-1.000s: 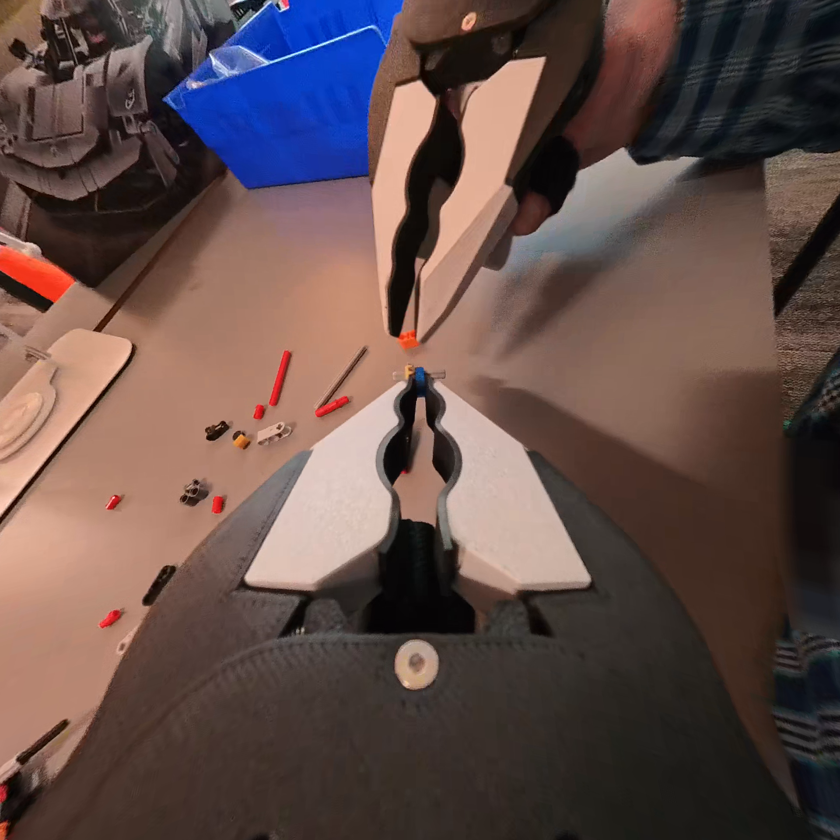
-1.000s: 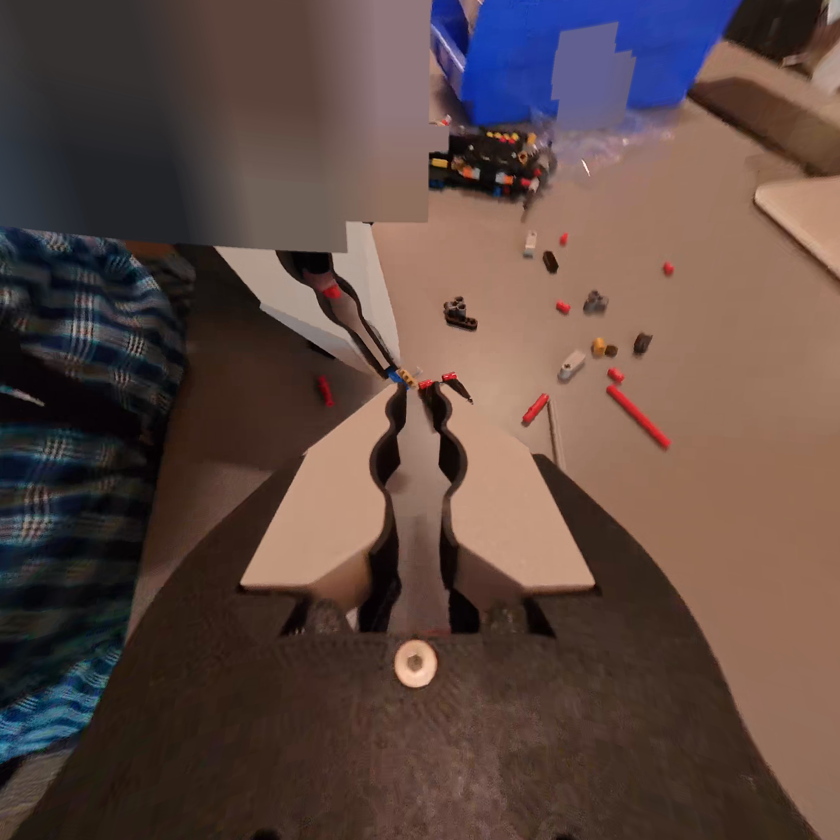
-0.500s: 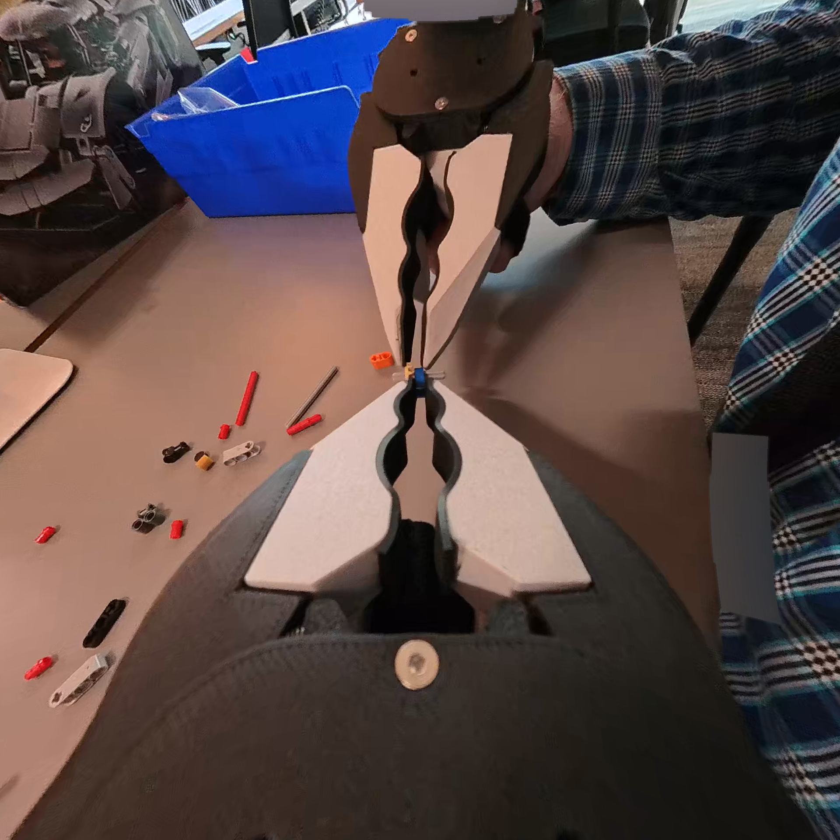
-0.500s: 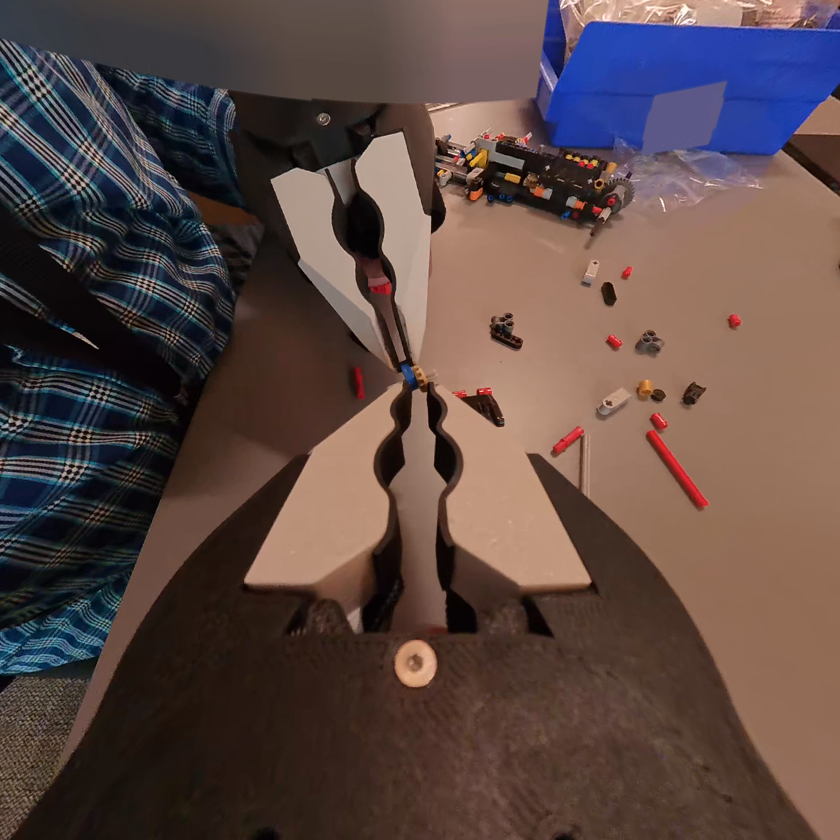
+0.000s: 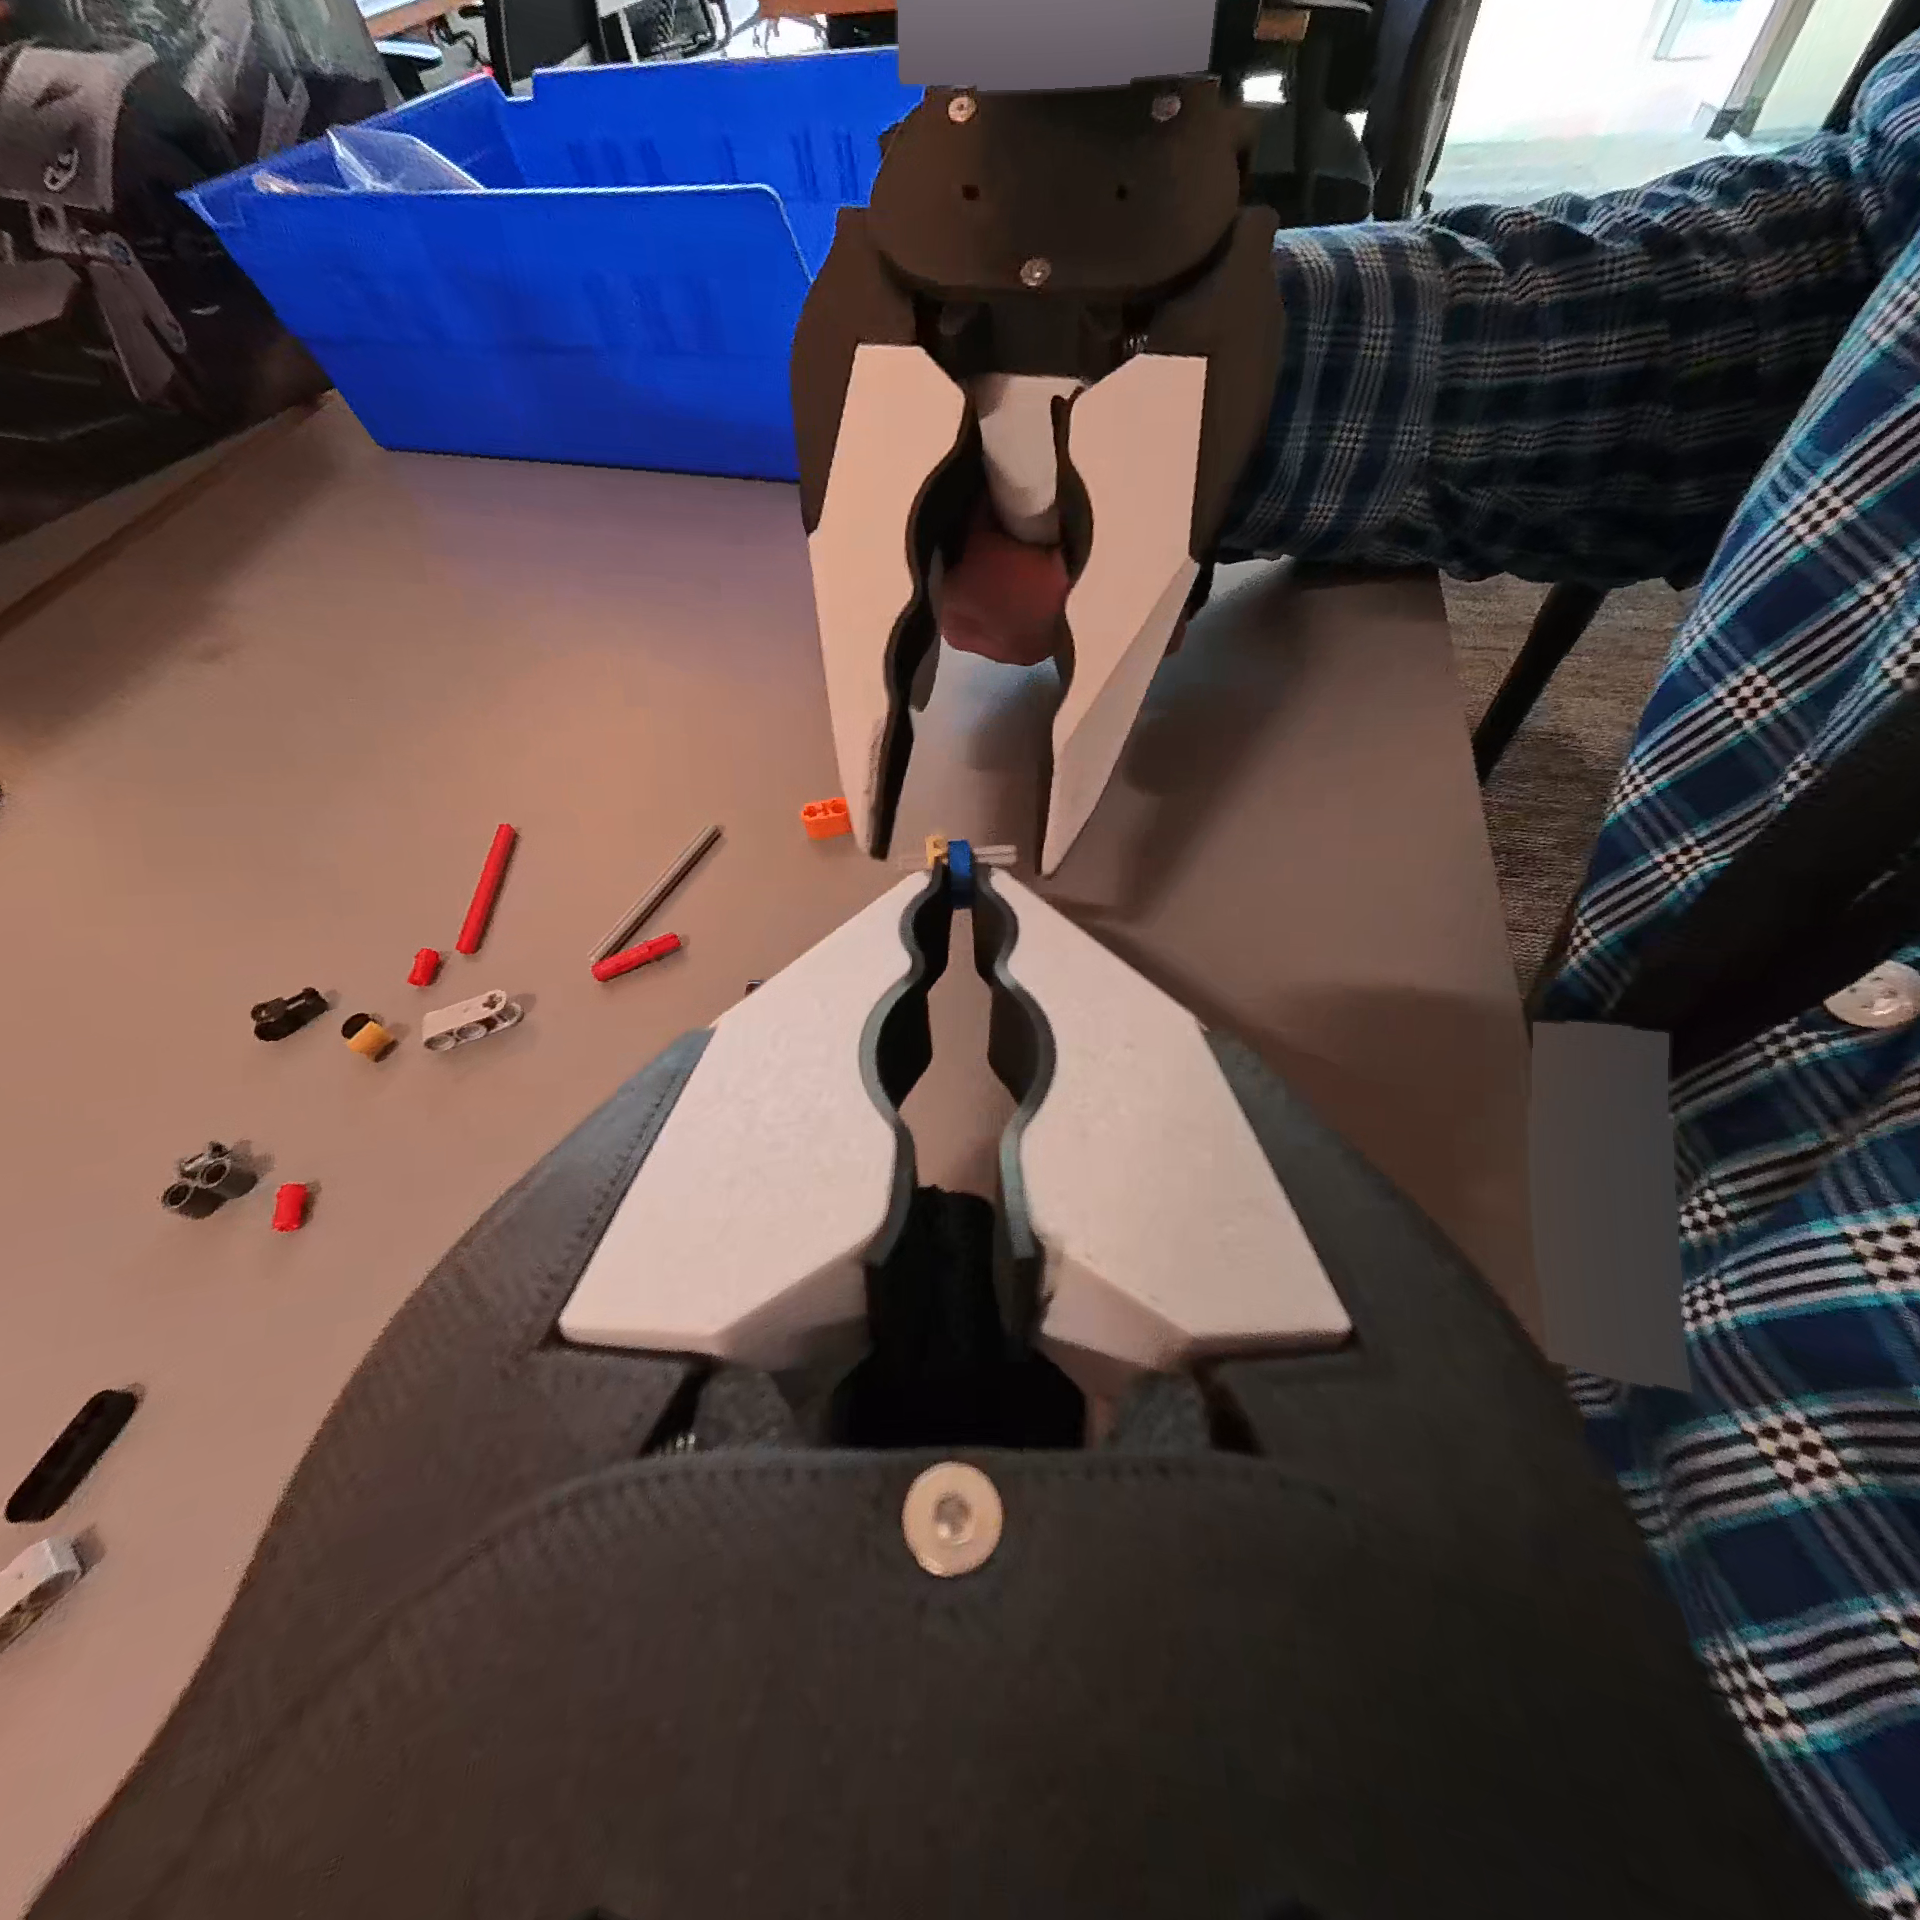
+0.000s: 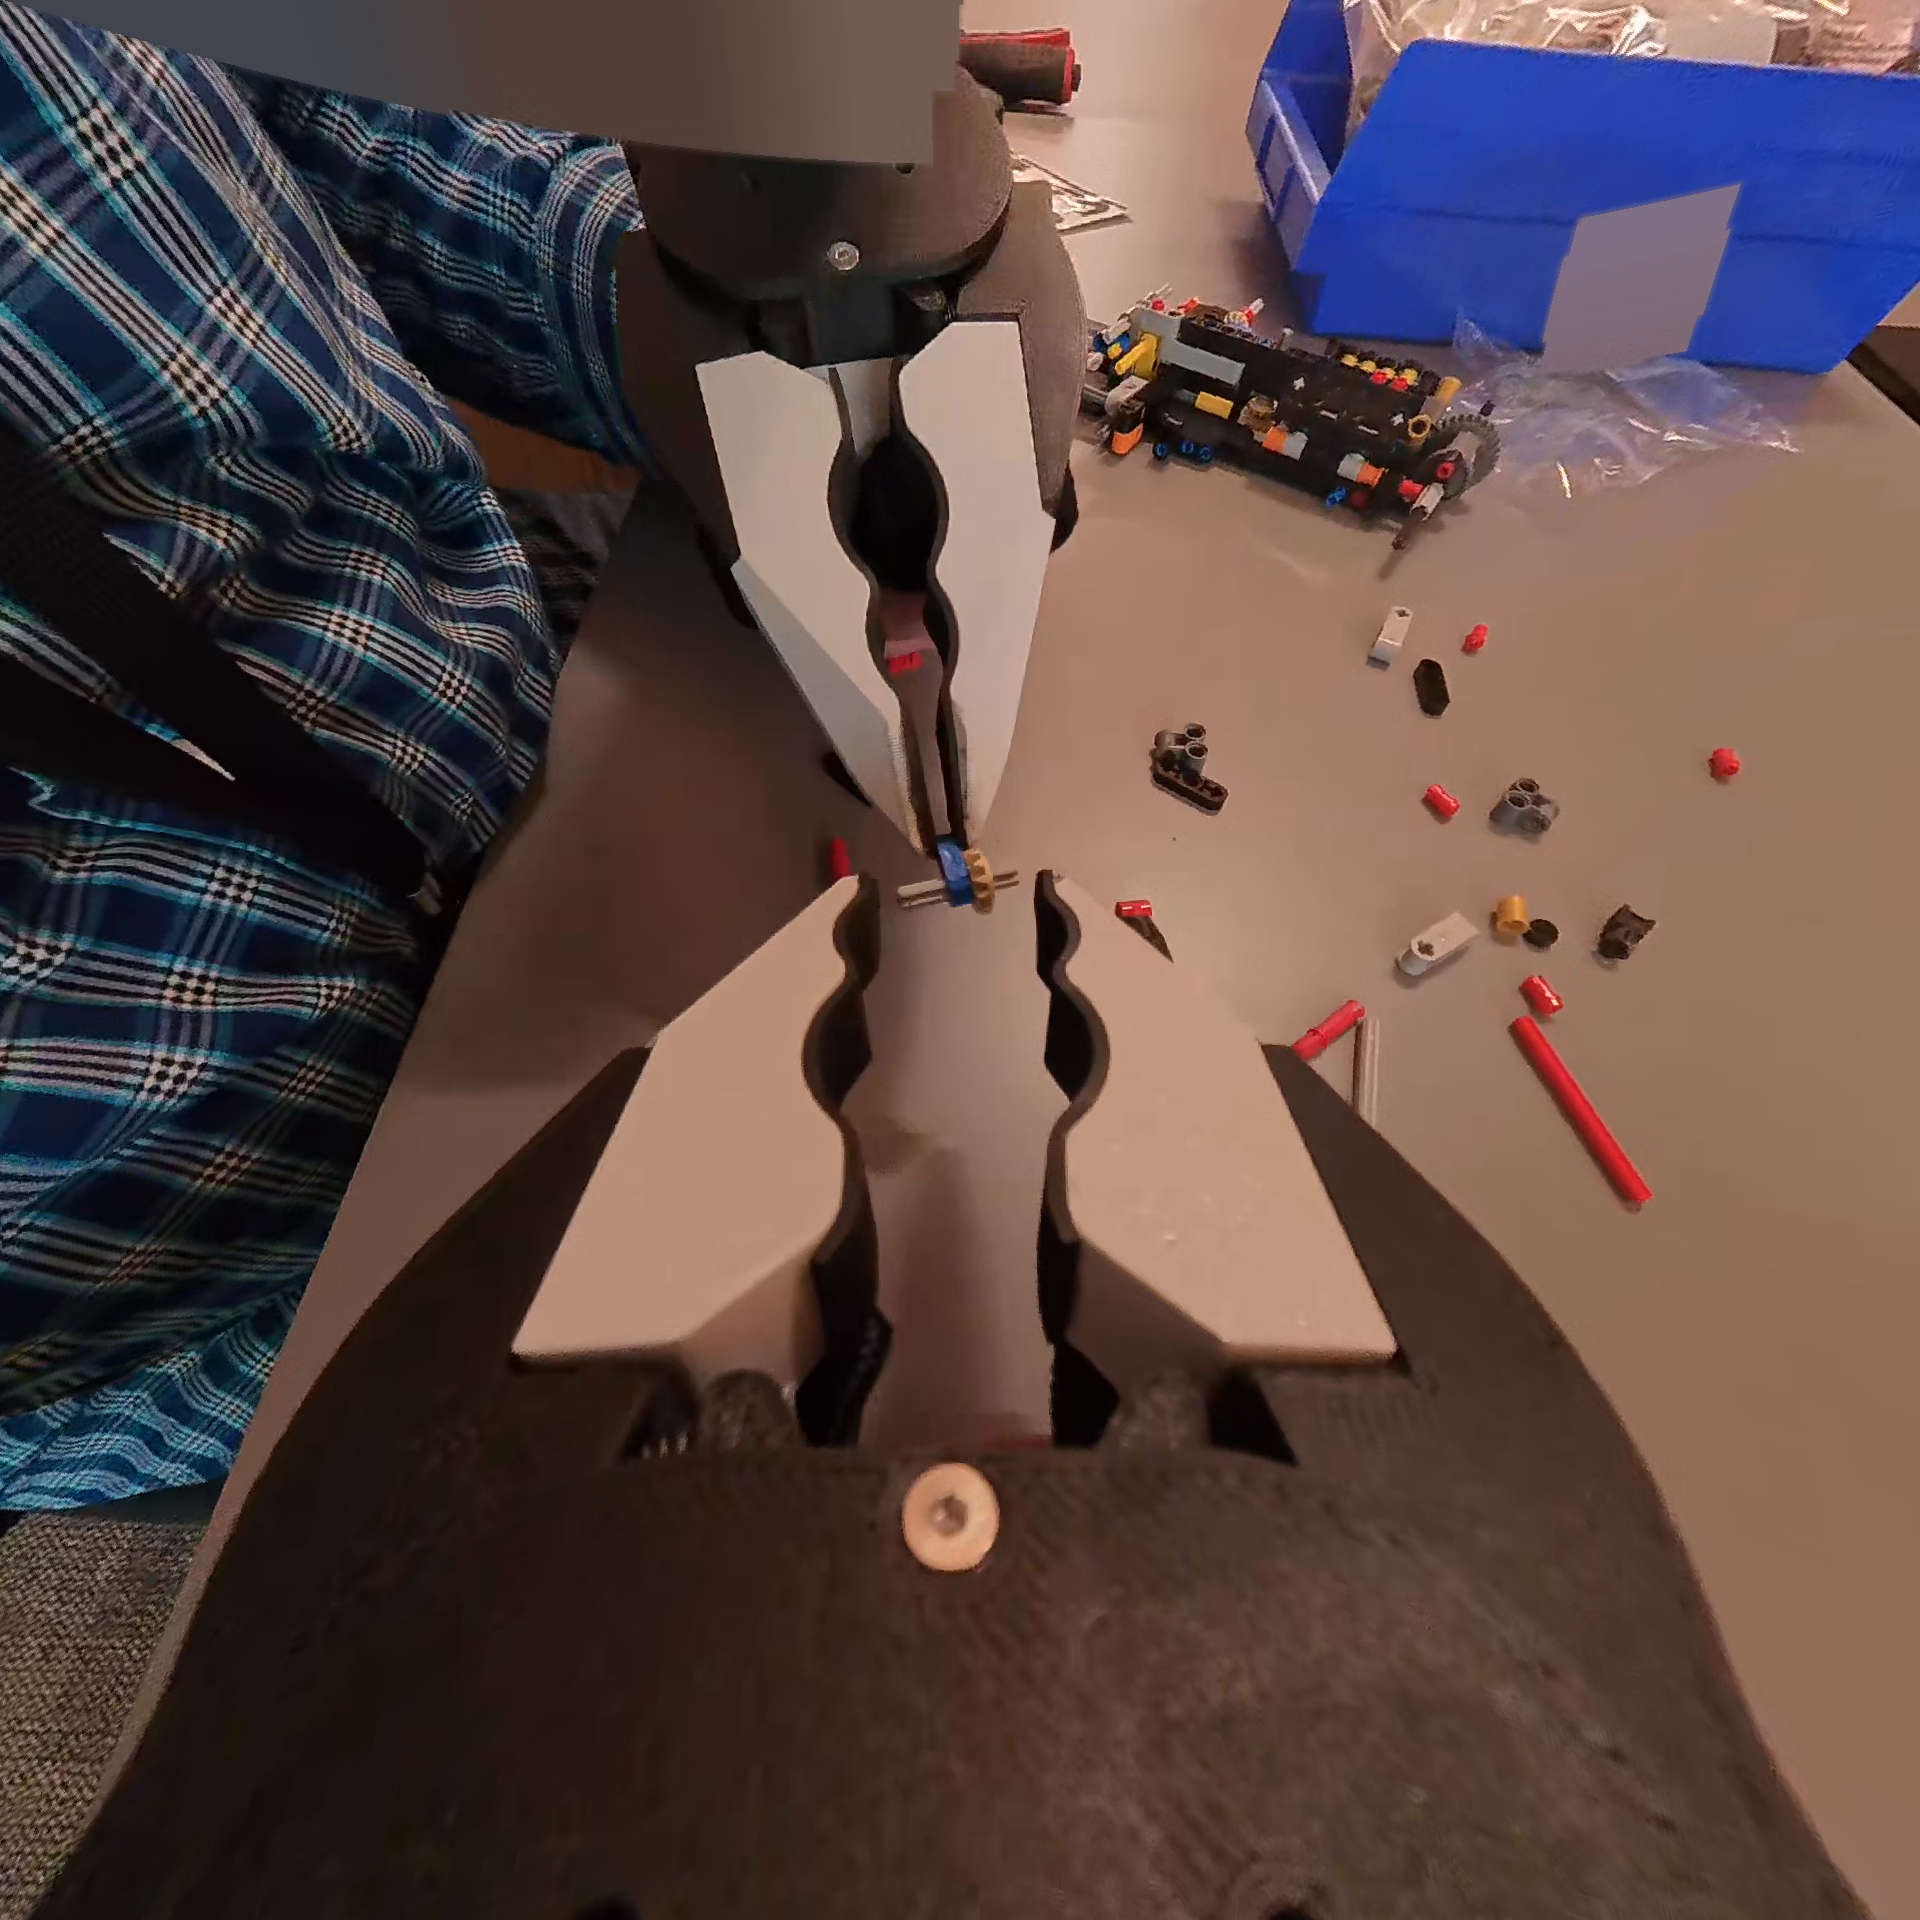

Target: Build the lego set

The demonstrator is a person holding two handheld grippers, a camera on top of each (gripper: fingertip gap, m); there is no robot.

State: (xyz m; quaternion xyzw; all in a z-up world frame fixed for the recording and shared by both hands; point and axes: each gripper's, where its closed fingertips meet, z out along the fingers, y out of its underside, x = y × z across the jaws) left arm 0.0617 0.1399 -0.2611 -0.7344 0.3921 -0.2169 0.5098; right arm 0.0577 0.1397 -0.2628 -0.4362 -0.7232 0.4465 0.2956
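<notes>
Right wrist view puts the left gripper (image 6: 940,831) just above the small axle piece (image 6: 958,878), its tips pinching the blue part so the thin pin lies crosswise, left to right, with a tan gear beside the blue. Just below the axle piece, the right gripper (image 6: 948,883) stands spread, one tip near each end of the pin and neither touching. Closing along that axis looks like the next move. Right of the axle piece lies a loose red pin (image 6: 1326,1029); beyond it, the half-built model (image 6: 1288,416).
</notes>
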